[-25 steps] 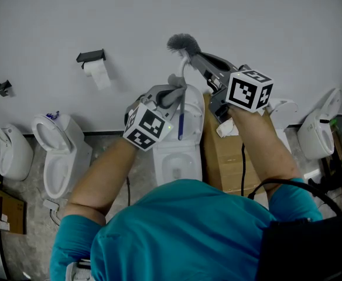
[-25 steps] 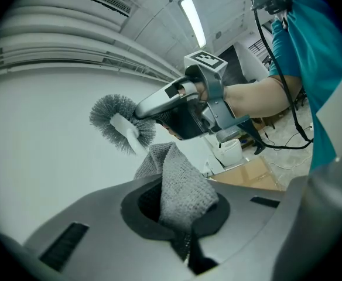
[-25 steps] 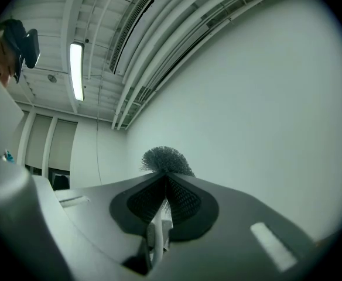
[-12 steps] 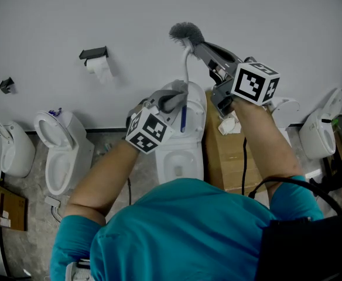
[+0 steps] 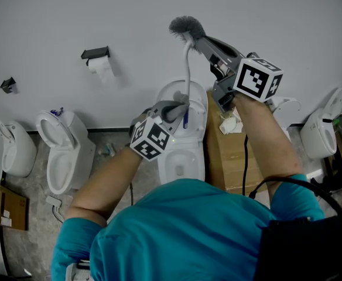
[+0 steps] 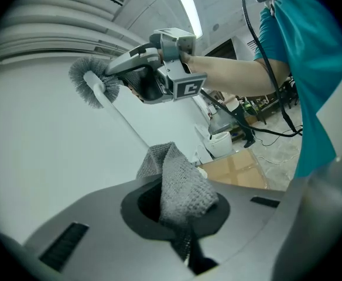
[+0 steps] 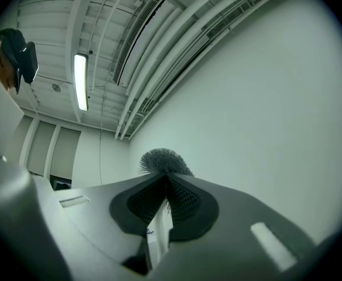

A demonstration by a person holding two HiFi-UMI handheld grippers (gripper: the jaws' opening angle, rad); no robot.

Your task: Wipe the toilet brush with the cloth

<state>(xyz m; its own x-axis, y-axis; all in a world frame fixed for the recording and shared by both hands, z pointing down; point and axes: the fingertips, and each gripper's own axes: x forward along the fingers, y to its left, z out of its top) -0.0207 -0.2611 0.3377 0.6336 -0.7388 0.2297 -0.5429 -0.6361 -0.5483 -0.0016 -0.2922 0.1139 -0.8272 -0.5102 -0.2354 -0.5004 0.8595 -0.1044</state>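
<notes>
White wall (image 5: 276, 22) fills the far side, with a row of toilets at its foot; the middle toilet (image 5: 181, 157) stands directly below the work, and a cardboard box (image 5: 218, 151) sits just to its right.

Brush (image 5: 187, 27): round grey bristle head uppermost, against the wall. Its thin white handle curves at the neck and runs down towards the toilet. A blue stretch shows at the lower end.

Right gripper (image 5: 203, 41): jaws closed on the brush at the neck, just under the bristles, which stand clear beyond the tips.

Left gripper (image 5: 180, 108): jaws closed on a folded grey knitted cloth (image 5: 172, 108), which bulges out past the tips. The cloth sits at the lower part of the handle, above the toilet. Whether it presses on the handle cannot be confirmed.

Change since a second ago: the left gripper and cloth have come down the handle, away from the bristle head. The right gripper and brush head sit slightly higher. Both grips are unchanged.
</notes>
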